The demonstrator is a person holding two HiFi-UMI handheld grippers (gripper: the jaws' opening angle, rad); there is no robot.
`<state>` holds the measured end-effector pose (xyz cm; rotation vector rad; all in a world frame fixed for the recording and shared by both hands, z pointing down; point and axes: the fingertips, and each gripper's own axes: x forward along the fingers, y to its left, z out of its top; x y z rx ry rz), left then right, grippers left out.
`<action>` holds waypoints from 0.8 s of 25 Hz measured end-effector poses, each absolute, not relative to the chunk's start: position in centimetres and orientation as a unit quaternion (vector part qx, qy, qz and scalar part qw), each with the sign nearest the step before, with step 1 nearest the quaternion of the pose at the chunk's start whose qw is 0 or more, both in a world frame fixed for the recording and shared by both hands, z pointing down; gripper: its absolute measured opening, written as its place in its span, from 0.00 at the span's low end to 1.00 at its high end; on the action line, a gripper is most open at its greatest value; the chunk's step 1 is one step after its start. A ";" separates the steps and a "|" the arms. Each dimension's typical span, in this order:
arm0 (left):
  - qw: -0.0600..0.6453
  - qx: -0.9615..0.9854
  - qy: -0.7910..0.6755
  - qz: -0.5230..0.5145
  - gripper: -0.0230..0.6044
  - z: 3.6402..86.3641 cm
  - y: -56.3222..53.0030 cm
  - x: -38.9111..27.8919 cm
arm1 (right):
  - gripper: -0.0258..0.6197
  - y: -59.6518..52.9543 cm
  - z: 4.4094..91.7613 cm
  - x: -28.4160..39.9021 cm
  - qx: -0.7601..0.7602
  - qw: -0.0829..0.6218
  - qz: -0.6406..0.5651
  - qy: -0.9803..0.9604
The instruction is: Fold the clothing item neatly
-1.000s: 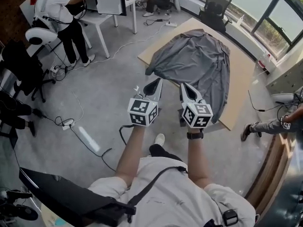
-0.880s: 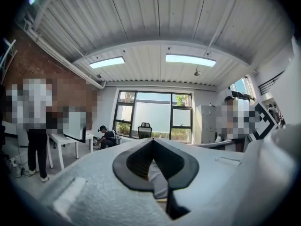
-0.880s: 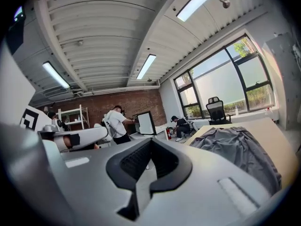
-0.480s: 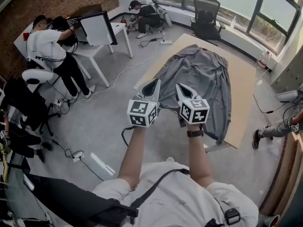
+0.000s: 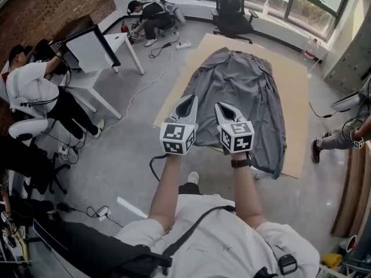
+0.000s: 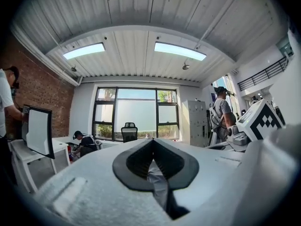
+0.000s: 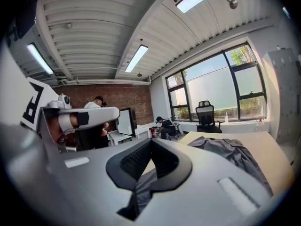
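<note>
The grey garment (image 5: 249, 91) lies lengthwise on the worktop (image 5: 297, 103), running from its near edge towards its far edge, straight ahead of both tongs. The right tongs (image 5: 220, 105) are nearer its middle and the left tongs (image 5: 190, 99) are at its left border. Only the gripper views show each pair pressed together on a pinch of grey cloth; only the head view shows the full spread.

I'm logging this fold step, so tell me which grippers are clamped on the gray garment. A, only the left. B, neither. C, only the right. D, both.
D: the left gripper and the right gripper each show closed jaws with a strip of the gray garment pinched between them, and the head view puts both tips at its near edge.
</note>
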<state>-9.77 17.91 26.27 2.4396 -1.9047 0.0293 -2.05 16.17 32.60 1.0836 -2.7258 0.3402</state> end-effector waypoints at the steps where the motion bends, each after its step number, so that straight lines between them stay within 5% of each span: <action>1: 0.023 0.794 -0.607 0.012 0.04 26.5 16.5 -10.1 | 0.05 14.8 32.8 -2.5 0.374 0.099 0.114 -0.915; 20: 0.144 0.802 -0.578 0.042 0.04 36.8 2.3 -18.9 | 0.05 0.0 40.0 -7.4 0.418 0.168 0.163 -0.878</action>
